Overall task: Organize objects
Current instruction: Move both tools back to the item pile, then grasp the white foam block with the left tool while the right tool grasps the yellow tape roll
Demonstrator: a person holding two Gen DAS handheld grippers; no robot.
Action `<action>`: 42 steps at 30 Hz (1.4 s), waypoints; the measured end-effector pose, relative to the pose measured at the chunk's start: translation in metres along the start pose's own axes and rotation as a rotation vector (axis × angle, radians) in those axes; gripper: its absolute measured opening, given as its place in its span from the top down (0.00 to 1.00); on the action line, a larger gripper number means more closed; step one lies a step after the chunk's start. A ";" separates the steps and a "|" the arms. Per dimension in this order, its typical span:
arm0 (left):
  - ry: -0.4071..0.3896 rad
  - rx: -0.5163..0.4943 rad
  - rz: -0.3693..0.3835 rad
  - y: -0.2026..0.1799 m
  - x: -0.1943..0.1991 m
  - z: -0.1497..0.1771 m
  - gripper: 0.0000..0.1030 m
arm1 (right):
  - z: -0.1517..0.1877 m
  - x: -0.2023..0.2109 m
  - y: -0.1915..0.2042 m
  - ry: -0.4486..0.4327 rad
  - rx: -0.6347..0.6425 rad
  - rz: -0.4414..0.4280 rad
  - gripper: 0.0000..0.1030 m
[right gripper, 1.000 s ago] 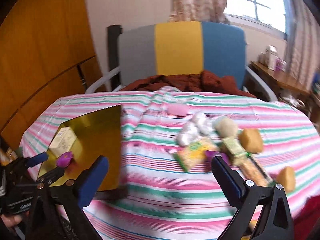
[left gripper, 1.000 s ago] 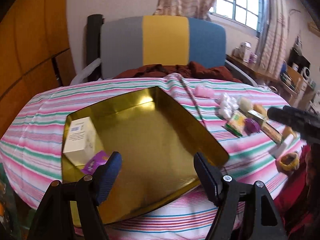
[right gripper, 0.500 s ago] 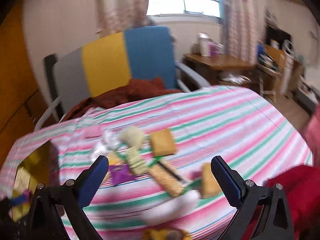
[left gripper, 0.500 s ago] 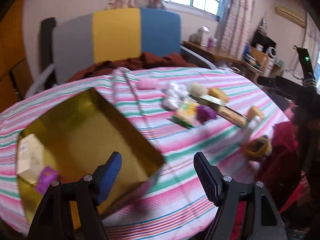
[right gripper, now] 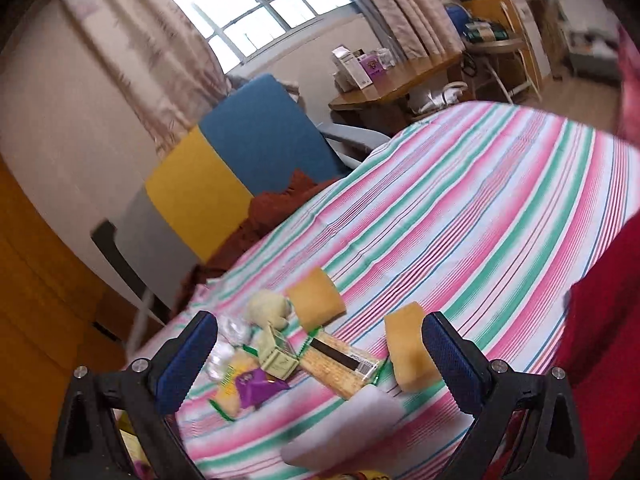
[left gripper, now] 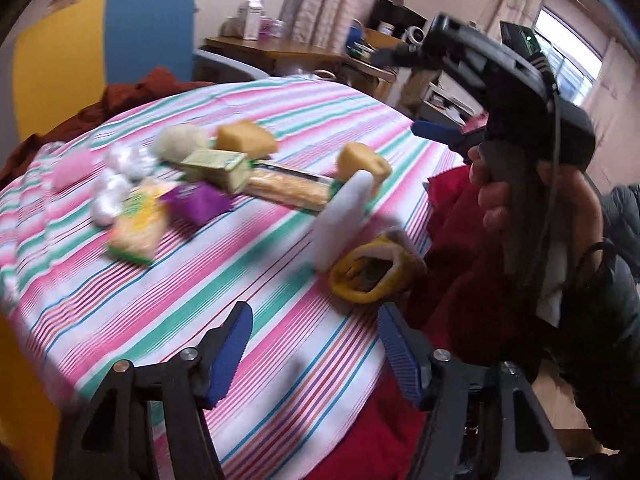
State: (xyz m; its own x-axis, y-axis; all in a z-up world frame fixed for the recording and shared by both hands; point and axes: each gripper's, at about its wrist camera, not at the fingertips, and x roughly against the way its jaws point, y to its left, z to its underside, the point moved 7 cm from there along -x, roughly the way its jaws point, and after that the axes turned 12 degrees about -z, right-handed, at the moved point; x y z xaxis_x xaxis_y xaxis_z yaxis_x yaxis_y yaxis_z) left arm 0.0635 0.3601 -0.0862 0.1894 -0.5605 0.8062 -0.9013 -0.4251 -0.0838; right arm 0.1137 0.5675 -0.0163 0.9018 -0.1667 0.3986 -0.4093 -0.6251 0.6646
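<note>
Loose items lie in a pile on the striped tablecloth [left gripper: 168, 300]: two yellow sponge blocks [left gripper: 245, 140] [left gripper: 362, 160], a long cracker packet [left gripper: 288, 190], a green box [left gripper: 216, 164], a purple packet [left gripper: 196, 200], a white bottle [left gripper: 340, 220] and a yellow ring [left gripper: 368, 276]. My left gripper [left gripper: 314, 344] is open and empty, just short of the ring. My right gripper [right gripper: 320, 360] is open too, hovering above the cracker packet [right gripper: 340, 362] and one sponge block [right gripper: 410, 346]. A blurred yellow edge of the gold tin [left gripper: 16, 380] shows at far left.
A chair with a grey, yellow and blue back [right gripper: 224, 176] stands behind the table, with a rust-brown cloth [right gripper: 280, 208] on its seat. A wooden desk [right gripper: 400, 80] with boxes stands by the window. A person's hand [left gripper: 500, 192] and red garment [left gripper: 452, 240] are at the table's right edge.
Both views have swung right, from the gold tin to the pile of items. The tin has almost left the left wrist view. Both grippers stayed open and empty.
</note>
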 end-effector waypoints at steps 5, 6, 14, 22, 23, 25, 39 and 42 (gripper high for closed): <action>0.001 0.013 0.022 0.004 -0.013 -0.025 0.39 | -0.001 -0.003 -0.008 0.011 -0.067 -0.042 0.00; 0.009 0.008 0.041 0.004 -0.018 -0.032 0.40 | 0.000 -0.004 -0.007 0.015 -0.070 -0.050 0.00; 0.045 -0.124 0.101 -0.025 -0.057 -0.068 0.48 | 0.001 -0.010 -0.011 0.021 -0.091 -0.078 0.00; 0.112 -0.154 0.121 -0.037 -0.092 -0.066 0.78 | 0.004 -0.012 -0.012 0.042 -0.097 -0.080 0.00; 0.103 -0.122 0.136 -0.033 -0.089 -0.064 0.81 | 0.004 -0.013 -0.013 0.046 -0.098 -0.079 0.00; 0.086 -0.083 0.131 -0.024 -0.081 -0.059 0.82 | 0.005 -0.014 -0.012 0.056 -0.097 -0.078 0.00; 0.026 0.150 0.032 0.054 -0.014 0.018 0.82 | 0.018 -0.033 -0.009 0.190 -0.045 -0.017 0.00; 0.010 0.179 0.022 0.058 -0.005 0.031 0.82 | 0.029 -0.041 -0.009 0.291 -0.027 0.024 0.00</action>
State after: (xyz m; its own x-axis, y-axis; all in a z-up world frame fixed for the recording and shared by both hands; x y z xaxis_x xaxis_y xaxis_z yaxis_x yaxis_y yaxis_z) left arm 0.0221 0.3157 -0.1134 0.1659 -0.5639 0.8090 -0.8212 -0.5332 -0.2032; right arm 0.0844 0.5579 -0.0575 0.8159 0.0471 0.5763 -0.4369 -0.6026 0.6678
